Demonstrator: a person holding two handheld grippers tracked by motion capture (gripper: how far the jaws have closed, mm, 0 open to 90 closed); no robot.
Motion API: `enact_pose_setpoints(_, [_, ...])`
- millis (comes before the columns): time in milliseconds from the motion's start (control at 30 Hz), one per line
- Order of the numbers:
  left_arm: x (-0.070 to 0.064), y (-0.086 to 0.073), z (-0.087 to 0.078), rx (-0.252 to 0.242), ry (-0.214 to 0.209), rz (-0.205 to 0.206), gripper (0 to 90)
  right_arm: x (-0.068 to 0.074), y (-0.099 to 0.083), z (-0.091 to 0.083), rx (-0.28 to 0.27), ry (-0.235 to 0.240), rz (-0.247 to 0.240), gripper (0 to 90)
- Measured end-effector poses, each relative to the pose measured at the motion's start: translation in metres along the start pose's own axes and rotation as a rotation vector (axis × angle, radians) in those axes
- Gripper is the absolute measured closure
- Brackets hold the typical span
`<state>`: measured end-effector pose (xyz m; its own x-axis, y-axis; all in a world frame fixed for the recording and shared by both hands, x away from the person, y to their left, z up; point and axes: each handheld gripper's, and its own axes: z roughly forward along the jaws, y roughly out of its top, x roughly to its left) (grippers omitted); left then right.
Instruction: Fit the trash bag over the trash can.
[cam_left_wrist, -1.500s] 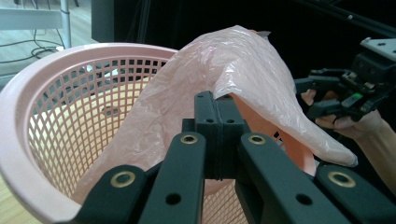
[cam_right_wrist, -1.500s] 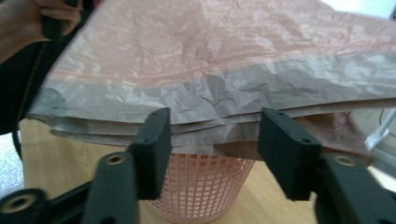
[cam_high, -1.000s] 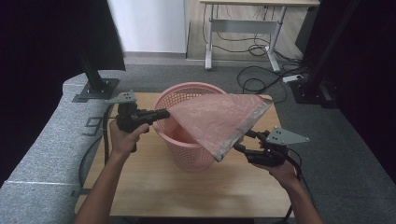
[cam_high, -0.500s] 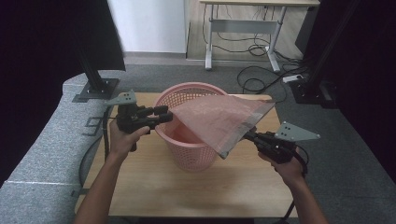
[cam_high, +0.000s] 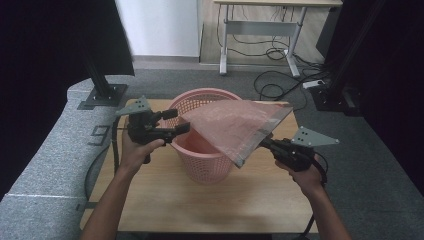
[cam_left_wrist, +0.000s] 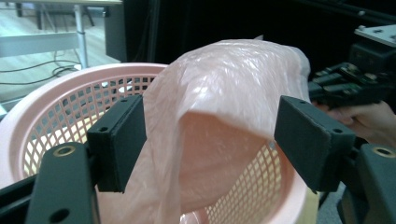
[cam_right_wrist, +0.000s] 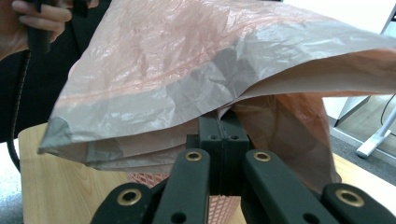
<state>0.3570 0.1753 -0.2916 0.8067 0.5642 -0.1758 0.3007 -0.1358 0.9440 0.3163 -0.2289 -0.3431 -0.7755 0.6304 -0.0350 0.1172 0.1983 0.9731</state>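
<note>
So the left gripper (cam_high: 172, 121) sits at the left rim of the pink mesh basket (cam_high: 205, 165), jaws spread wide with the pink plastic bag (cam_high: 235, 125) bulging up between them (in the left gripper view the film passes just by the left jaw, can't tell if it actually touches, and it's clear of the right one). The left hand (cam_high: 134, 150) grips the handle from below, forearm coming up from the bottom edge, gripper pointing right and roughly level. The bag stretches as a flat sheet across the basket's right half, above the wooden table (cam_high: 165, 200). Over on the right, the right gripper (cam_right_wrist: 222, 122) has its jaws pressed together on the bag's edge, the right hand (cam_high: 306, 172) low by the table's right side. The bag hides the basket's far rim and what's inside.
</note>
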Motion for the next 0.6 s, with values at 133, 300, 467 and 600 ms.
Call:
enact_pose_setpoints(133, [-0.001, 0.004, 0.011, 0.027, 0.054, -0.010, 33.3, 0.003, 0.004, 0.005, 0.001, 0.008, -0.013, 89.4])
enact_pose_setpoints(300, [0.000, 0.000, 0.021, 0.055, 0.073, -0.010, 63.3, 0.005, 0.006, 0.008, -0.004, 0.023, -0.017, 89.4])
enact_pose_setpoints(467, [0.006, -0.003, 0.020, 0.048, 0.008, -0.040, 84.4, 0.005, 0.006, 0.008, -0.001, 0.015, -0.022, 89.5])
enact_pose_setpoints(600, [0.011, -0.003, 0.016, 0.025, -0.046, -0.065, 88.6, 0.000, 0.005, 0.006, -0.007, -0.007, -0.009, 89.8])
